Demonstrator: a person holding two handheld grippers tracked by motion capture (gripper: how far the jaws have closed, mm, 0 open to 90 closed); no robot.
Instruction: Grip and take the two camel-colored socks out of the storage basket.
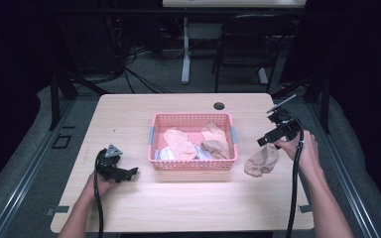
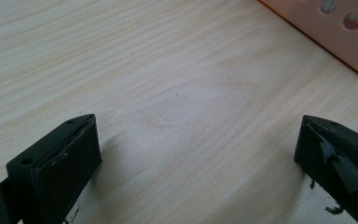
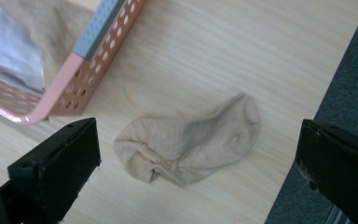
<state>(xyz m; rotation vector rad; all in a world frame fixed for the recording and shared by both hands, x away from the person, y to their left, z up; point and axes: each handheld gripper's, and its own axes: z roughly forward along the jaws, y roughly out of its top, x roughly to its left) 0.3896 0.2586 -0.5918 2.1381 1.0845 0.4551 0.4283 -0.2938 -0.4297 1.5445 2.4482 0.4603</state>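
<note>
1. The pink basket (image 3: 81,74) is cut off at the upper left of the right gripper view.
2. The beige sock (image 3: 186,140) lies crumpled at centre, apart from the basket, close to the table (image 3: 242,51) edge at right.
3. The right gripper (image 3: 196,154) has its jaws wide apart above the sock, clear of it.
4. The left gripper (image 2: 198,140) is spread wide over bare wood at lower left in the high view.

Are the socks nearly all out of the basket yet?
One beige sock already lies on the table, right of the pink basket. Nothing is in hand now: the right tool hangs open above that sock, and the left tool is open over bare wood. Several socks remain in the basket, so most seems left.
</note>
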